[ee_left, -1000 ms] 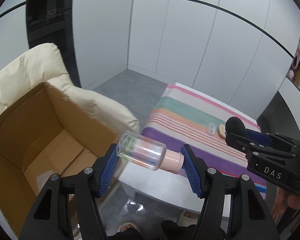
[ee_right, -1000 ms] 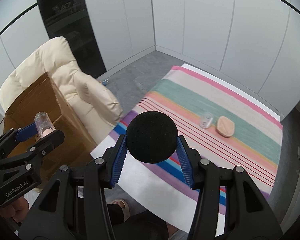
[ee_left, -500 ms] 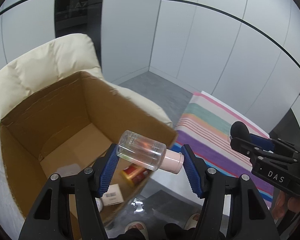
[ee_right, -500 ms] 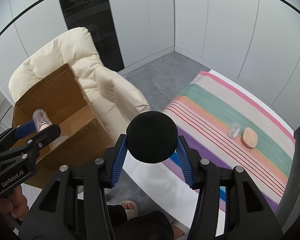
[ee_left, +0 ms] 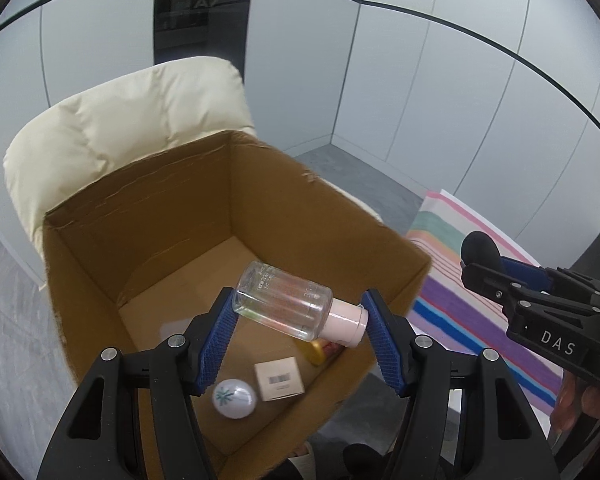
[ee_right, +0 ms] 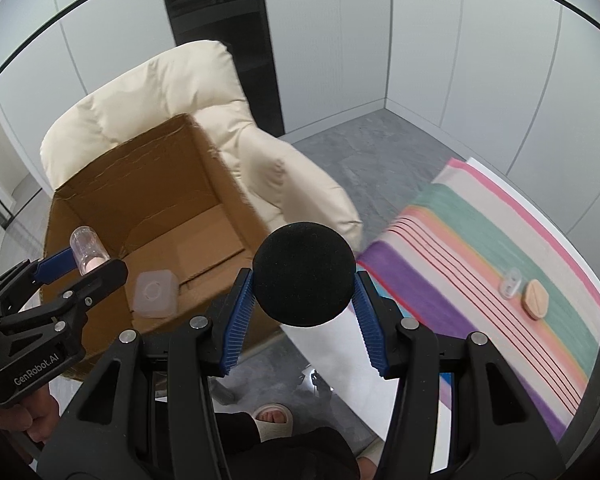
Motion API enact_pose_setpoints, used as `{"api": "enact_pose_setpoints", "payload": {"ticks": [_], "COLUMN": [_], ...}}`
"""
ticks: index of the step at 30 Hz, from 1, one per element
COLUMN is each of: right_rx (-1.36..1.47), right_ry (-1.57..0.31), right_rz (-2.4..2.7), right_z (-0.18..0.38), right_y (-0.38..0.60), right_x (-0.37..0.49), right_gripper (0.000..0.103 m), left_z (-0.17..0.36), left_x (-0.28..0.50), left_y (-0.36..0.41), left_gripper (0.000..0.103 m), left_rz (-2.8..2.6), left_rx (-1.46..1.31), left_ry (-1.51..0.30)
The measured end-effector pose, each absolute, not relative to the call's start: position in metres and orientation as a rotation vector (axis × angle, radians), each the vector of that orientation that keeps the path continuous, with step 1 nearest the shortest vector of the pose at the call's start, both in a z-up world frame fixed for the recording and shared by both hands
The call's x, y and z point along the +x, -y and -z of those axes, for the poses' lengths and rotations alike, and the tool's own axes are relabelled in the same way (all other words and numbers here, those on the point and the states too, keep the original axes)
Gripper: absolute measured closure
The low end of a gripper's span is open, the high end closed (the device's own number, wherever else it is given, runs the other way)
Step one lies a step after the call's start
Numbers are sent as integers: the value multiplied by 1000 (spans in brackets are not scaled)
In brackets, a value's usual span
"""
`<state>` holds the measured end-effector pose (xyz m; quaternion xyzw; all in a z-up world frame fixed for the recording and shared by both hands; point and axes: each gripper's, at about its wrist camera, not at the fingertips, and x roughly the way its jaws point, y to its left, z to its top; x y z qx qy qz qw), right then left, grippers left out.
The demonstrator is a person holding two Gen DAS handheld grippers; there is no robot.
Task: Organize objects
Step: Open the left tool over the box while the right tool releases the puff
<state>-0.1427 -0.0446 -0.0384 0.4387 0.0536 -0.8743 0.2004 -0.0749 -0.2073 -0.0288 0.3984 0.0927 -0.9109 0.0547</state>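
Bottle: clear glossy plastic bottle with matt pink cap point(ee_left: 286, 306)
Ball: black matt foam ball point(ee_right: 303, 274)
Box: brown matt corrugated cardboard box point(ee_left: 148, 216), rough torn rim
Chair: cream padded cloth armchair point(ee_right: 148, 92)
Cloth: striped woven cloth point(ee_right: 480, 236)

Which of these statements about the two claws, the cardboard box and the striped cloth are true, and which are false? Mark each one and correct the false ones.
1. The left claw grips a clear bottle with a pink cap, held sideways. True.
2. The right claw is open and holds nothing. False: it is shut on a black foam ball.
3. The cardboard box is empty. False: a white ball, a small beige carton and other items lie inside.
4. The box stands against a cream armchair. True.
5. A peach-coloured pad lies on the striped cloth. True.
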Motion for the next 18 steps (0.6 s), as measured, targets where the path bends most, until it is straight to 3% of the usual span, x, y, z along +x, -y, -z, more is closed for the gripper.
{"api": "enact_pose_setpoints", "payload": {"ticks": [12,14,18], "right_rx": [1182,1177,1170], "right_ry": [-207,-215,-229], "right_rz": [2368,2356,2336], "right_z": [40,40,41], "right_y": [101,109,125], "right_x": [-134,-133,-131], "right_gripper": [51,51,51], "left_z": [32,32,32], "left_x": [-56,-53,-44], "left_y": [245,250,266], "left_gripper": [38,33,12], "left_rz": [2728,2716,2703], "left_rx": [1184,1171,1147], "left_ry": [-287,-295,-341]}}
